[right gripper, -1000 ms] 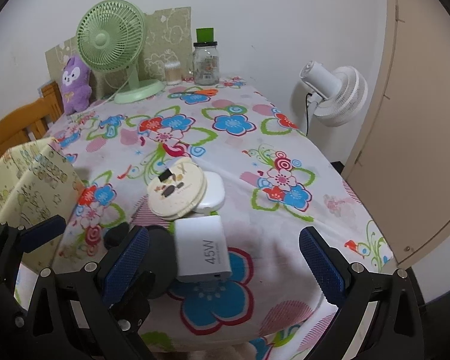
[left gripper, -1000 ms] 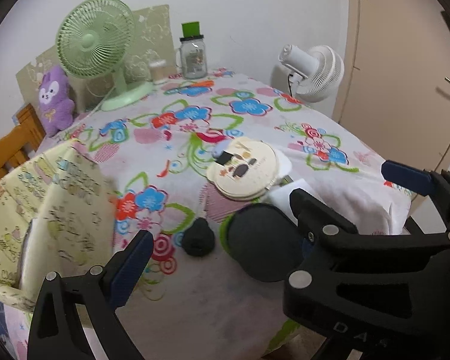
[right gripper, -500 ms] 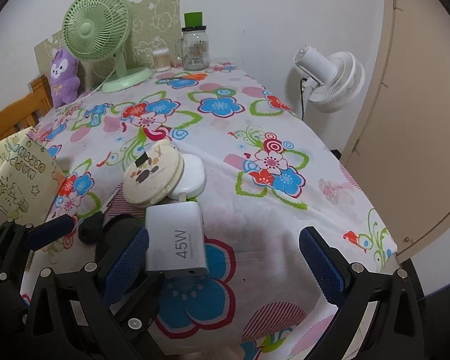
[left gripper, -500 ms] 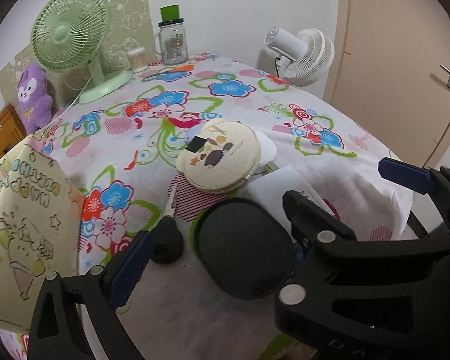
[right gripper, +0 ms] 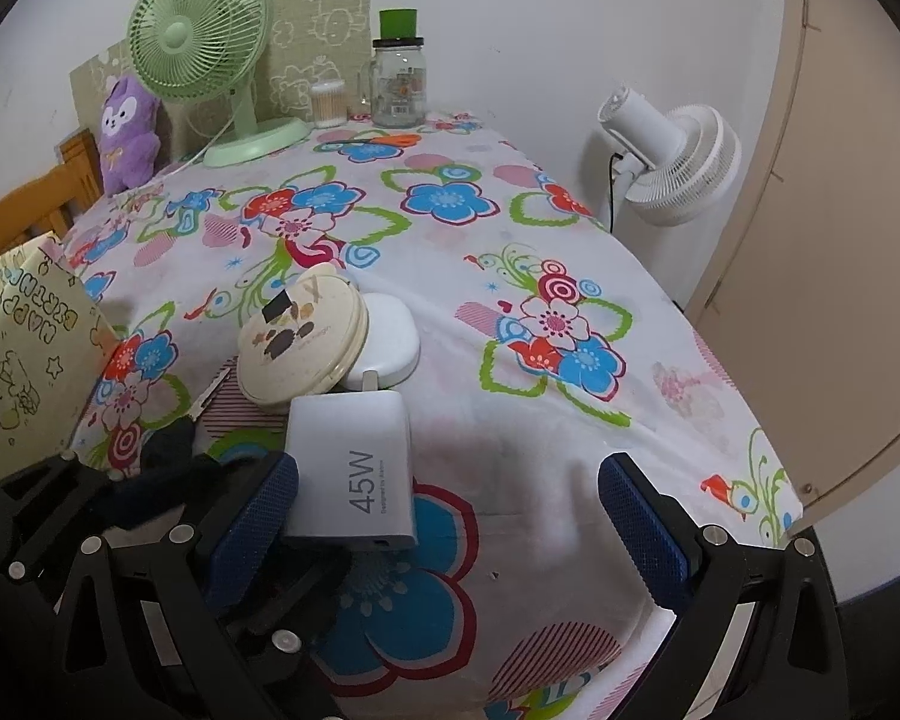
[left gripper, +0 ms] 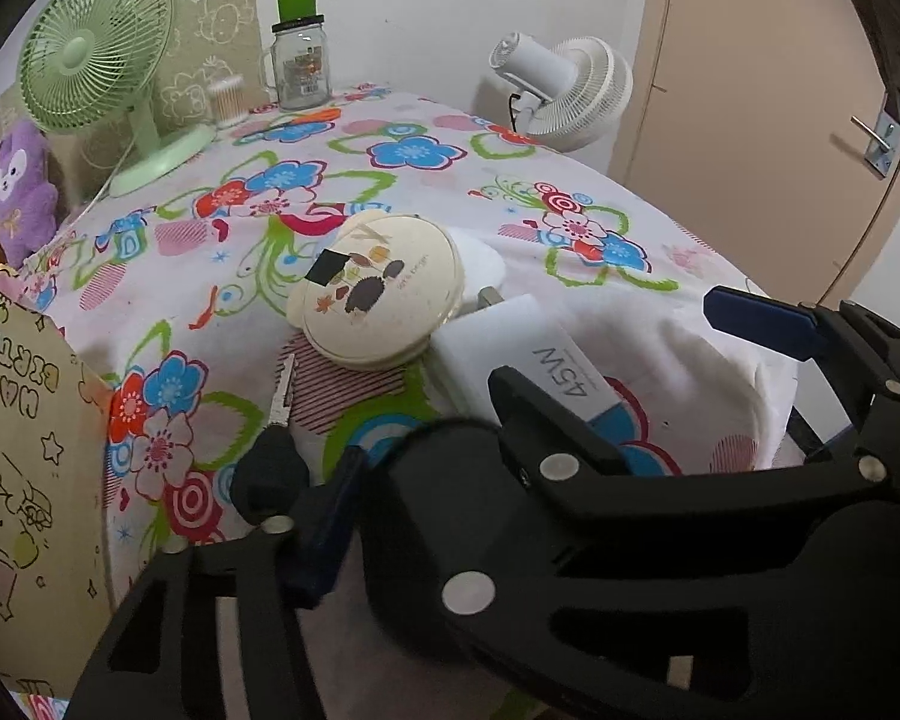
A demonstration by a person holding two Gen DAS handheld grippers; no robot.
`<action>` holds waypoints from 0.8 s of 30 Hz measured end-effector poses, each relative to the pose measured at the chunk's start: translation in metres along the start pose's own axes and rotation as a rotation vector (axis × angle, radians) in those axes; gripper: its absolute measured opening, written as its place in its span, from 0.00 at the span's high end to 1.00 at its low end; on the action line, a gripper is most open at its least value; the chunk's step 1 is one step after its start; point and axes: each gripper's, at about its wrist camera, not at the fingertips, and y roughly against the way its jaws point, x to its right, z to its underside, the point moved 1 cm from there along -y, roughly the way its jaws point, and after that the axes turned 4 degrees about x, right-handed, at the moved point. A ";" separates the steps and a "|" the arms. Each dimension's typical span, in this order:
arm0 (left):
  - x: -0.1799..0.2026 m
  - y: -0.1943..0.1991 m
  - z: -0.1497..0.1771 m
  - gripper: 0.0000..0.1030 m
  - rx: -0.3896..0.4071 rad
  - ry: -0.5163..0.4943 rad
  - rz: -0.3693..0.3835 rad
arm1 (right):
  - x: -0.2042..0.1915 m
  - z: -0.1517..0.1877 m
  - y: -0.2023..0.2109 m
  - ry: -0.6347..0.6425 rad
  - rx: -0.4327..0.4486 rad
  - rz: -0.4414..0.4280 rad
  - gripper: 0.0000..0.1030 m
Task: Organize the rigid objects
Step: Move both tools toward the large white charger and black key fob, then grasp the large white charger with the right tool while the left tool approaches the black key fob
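A cluster lies near the front of the floral table: a cream round case (left gripper: 381, 288) (right gripper: 300, 339), a white oval case (right gripper: 390, 339) behind it, a white 45W charger (left gripper: 534, 360) (right gripper: 354, 480), a black-headed key (left gripper: 273, 456) and a black round object (left gripper: 426, 534), largely hidden by the gripper. My left gripper (left gripper: 546, 456) is open, its jaws either side of the black round object. My right gripper (right gripper: 450, 534) is open around the charger's near end, its left finger (right gripper: 252, 525) close beside it.
A cream birthday gift bag (left gripper: 24, 468) (right gripper: 24, 360) stands at the front left. At the back stand a green fan (right gripper: 210, 60), a purple plush (right gripper: 129, 132), a glass jar (right gripper: 399, 84) and cotton swabs (right gripper: 328, 101). A white fan (right gripper: 672, 162) and a door (left gripper: 768, 120) are at right.
Both grippers have moved forward and down towards the cluster. The left gripper's jaws now straddle the black round object, and the right gripper's jaws reach the charger.
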 end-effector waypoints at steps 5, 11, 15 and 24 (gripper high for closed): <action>-0.006 0.003 0.003 0.53 0.008 0.011 -0.019 | -0.005 0.000 0.000 0.000 -0.009 -0.007 0.01; -0.019 0.006 0.007 0.53 0.009 0.027 -0.062 | -0.016 -0.001 -0.001 0.016 -0.014 -0.016 0.01; -0.024 0.008 0.009 0.53 0.013 0.029 -0.081 | -0.024 -0.001 -0.005 0.023 -0.025 -0.028 0.01; -0.034 0.009 0.012 0.39 0.006 0.062 -0.109 | -0.030 -0.001 -0.022 0.017 -0.076 -0.032 0.20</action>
